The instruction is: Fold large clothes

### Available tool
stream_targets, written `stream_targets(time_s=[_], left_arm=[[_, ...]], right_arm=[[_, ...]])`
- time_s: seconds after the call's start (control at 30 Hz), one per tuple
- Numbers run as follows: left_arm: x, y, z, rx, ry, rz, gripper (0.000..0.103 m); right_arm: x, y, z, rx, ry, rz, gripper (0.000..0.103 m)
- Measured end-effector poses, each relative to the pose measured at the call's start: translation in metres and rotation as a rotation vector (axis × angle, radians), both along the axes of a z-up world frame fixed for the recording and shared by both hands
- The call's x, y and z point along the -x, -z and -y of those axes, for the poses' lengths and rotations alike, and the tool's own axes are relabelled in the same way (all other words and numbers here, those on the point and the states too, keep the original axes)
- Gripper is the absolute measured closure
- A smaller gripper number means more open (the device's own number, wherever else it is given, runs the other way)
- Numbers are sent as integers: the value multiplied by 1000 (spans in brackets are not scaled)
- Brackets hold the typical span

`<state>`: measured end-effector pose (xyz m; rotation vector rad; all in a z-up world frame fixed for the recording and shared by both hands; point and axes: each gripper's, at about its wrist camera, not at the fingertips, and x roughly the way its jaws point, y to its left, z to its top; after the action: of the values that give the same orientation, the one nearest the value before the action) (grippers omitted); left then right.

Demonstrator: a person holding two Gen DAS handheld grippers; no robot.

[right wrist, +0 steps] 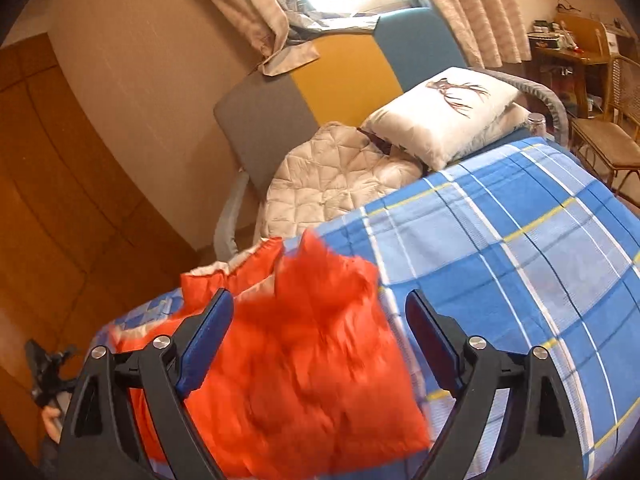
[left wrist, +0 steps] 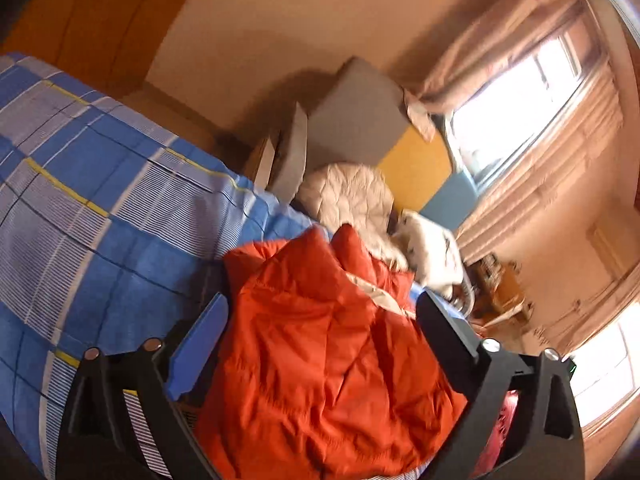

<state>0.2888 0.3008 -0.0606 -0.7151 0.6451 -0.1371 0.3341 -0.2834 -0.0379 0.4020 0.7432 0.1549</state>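
So we've got the orange puffer jacket [left wrist: 320,360] lying bunched up on the bed, on top of the blue plaid bedspread [left wrist: 100,184]. In the left wrist view the left gripper [left wrist: 324,322] has its jaws spread wide, with the jacket sitting between them but neither pad pressing on it. Far behind it there's a beige quilted blanket [left wrist: 348,196] and a white pillow [left wrist: 432,248] up near the headboard [left wrist: 356,120], which has grey, yellow and blue panels.

Over in the right wrist view, same deal: the right gripper [right wrist: 320,316] has its jaws wide apart, nothing clamped, with the jacket [right wrist: 296,360] between them and a bit blurry. The bedspread [right wrist: 520,260] stretches off to the right, and far right there's a wicker chair [right wrist: 616,136] by a cluttered desk [right wrist: 568,48].
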Motion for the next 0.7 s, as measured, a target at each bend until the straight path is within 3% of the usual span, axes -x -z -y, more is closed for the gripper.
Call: stream_targets(time_s=[0.1, 0.17, 0.27, 0.33, 0.4, 0.43, 0.47, 0.53, 0.7], left_arm=[[14, 19, -2, -61, 26, -42, 8], [24, 44, 5, -62, 72, -82, 13], [30, 77, 21, -32, 146, -139, 31], [34, 90, 33, -33, 182, -154, 56], [38, 96, 39, -20, 193, -152, 77], [41, 95, 40, -22, 186, -141, 86], [44, 92, 41, -23, 182, -129, 89], [51, 87, 41, -31, 182, -114, 95], [82, 69, 43, -44, 202, -71, 98]], right_arm=[[15, 36, 6, 21, 1, -72, 16], [20, 64, 7, 32, -3, -138, 16], [19, 92, 0, 7, -20, -190, 24], [18, 100, -6, -12, -36, -203, 36], [18, 101, -11, -21, -43, -206, 51], [19, 99, -12, -28, -44, -204, 64], [21, 97, -11, -38, -47, -200, 75], [30, 87, -12, -34, -59, -183, 85], [65, 62, -11, -9, -102, -143, 93]])
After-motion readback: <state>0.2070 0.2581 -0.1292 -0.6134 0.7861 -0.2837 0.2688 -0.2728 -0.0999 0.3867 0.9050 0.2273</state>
